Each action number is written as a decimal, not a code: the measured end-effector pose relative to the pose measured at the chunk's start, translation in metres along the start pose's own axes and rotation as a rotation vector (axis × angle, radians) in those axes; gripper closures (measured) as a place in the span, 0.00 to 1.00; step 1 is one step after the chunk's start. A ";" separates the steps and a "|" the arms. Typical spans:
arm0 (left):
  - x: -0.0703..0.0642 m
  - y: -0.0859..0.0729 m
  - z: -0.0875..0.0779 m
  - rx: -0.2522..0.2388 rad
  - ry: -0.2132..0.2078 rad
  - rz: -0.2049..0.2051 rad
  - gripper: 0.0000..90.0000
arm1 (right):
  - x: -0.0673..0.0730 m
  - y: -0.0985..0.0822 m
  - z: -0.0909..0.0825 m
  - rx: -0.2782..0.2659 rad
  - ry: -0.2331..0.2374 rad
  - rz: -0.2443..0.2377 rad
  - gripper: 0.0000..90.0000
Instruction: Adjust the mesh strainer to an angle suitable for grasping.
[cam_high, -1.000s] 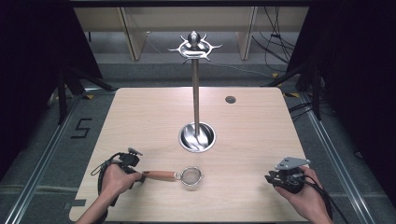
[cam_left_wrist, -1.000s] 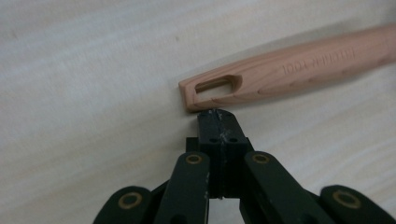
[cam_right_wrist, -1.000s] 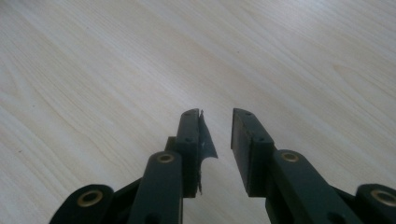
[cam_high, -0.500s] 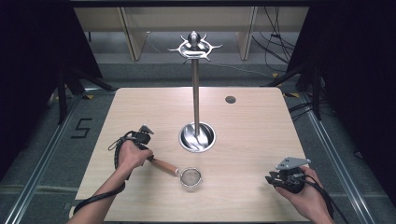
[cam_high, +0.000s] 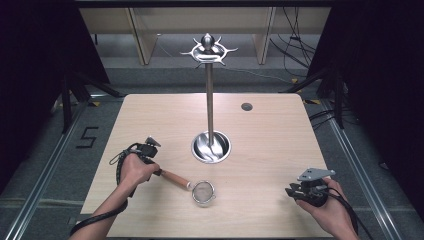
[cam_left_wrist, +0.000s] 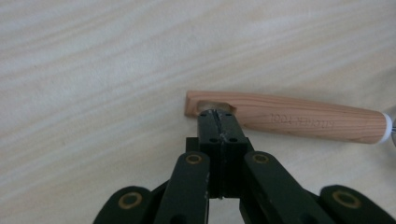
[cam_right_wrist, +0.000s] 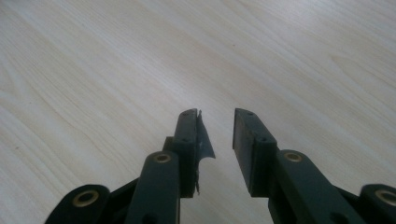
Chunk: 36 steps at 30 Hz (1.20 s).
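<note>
A small mesh strainer (cam_high: 203, 192) with a wooden handle (cam_high: 175, 178) lies on the table (cam_high: 270, 145) at the front centre. The handle points back and to the left. My left gripper (cam_high: 159, 172) is shut on the handle's far end. In the left gripper view the closed jaws meet at the hanging hole of the handle (cam_left_wrist: 299, 121), with the left gripper (cam_left_wrist: 217, 114) tips pressed together there. My right gripper (cam_high: 292, 191) rests near the front right corner. In the right gripper view the right gripper (cam_right_wrist: 217, 116) is open over bare wood.
A tall metal hanging stand (cam_high: 209, 95) rises from a round shiny base (cam_high: 211, 148) at the table's middle, with hooked arms at its top (cam_high: 208, 49). A dark round spot (cam_high: 246, 106) marks the far right of the table. Black curtains flank both sides.
My left hand has moved away from the front edge, swinging the strainer's handle from pointing left to pointing back-left. The mesh end has barely shifted. The right gripper has stayed put.
</note>
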<state>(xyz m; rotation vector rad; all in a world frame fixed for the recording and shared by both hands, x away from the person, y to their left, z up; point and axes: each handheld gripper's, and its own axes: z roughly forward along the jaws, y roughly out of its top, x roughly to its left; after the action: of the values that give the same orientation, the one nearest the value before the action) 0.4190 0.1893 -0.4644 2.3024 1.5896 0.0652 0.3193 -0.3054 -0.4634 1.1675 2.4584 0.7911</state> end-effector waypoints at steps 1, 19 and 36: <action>0.000 0.000 0.000 0.000 0.000 0.000 1.00 | 0.000 0.000 0.000 0.000 0.000 0.000 0.80; -0.015 0.012 0.023 0.113 0.004 -0.002 1.00 | 0.003 0.001 0.002 -0.018 0.001 0.002 0.79; -0.027 0.050 0.030 -0.015 -0.011 -0.035 0.99 | 0.002 -0.001 0.001 -0.031 -0.001 0.012 0.79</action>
<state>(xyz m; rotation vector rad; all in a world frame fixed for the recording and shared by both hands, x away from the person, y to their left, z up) 0.4605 0.1412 -0.4732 2.2589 1.6180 0.0551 0.3179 -0.3040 -0.4649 1.1717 2.4317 0.8291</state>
